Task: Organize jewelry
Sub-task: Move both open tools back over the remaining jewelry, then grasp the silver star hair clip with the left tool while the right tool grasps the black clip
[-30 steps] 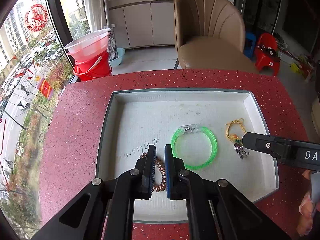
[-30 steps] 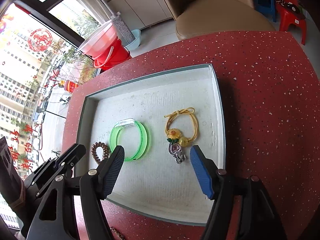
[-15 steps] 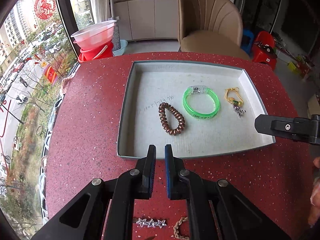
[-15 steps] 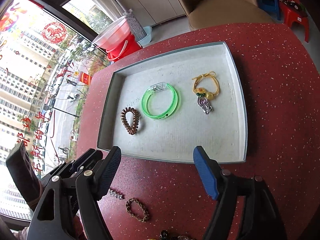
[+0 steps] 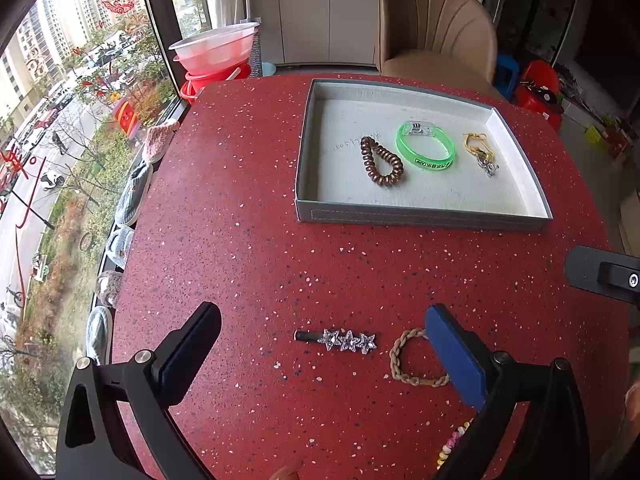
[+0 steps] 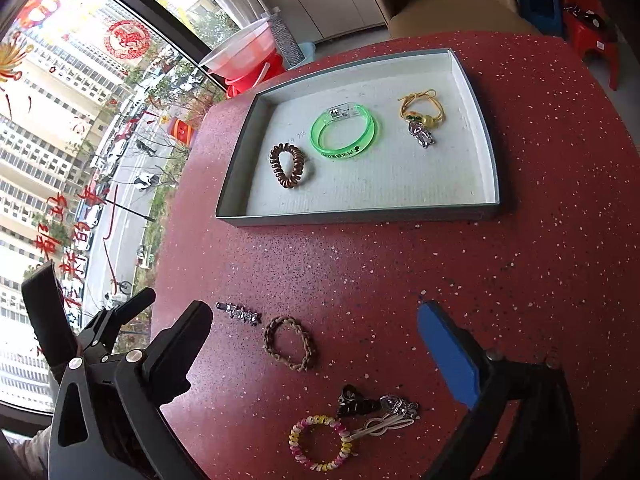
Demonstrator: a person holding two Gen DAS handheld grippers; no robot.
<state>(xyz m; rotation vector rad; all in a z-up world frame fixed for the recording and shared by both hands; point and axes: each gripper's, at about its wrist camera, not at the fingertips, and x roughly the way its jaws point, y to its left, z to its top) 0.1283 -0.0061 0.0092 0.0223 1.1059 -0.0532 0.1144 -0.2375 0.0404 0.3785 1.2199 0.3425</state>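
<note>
A grey tray on the red table holds a brown coil hair tie, a green bangle and a yellow cord charm. On the table in front lie a star hair clip and a braided bracelet. Nearer still lie a pink-yellow coil tie, a black clip and a silver charm. My left gripper hangs above the star clip, jaws opening wide, nothing between them. My right gripper hangs above the braided bracelet, jaws opening, empty.
Red and pink basins stand on the floor by the window at the left. A tan chair is behind the table's far edge. Red and blue stools stand at the right. Bare red tabletop lies left of the tray.
Both grippers have drawn back from the tray toward the near table edge. The left one let go of the brown coil tie in the tray and opened wide; the right one opened further.
</note>
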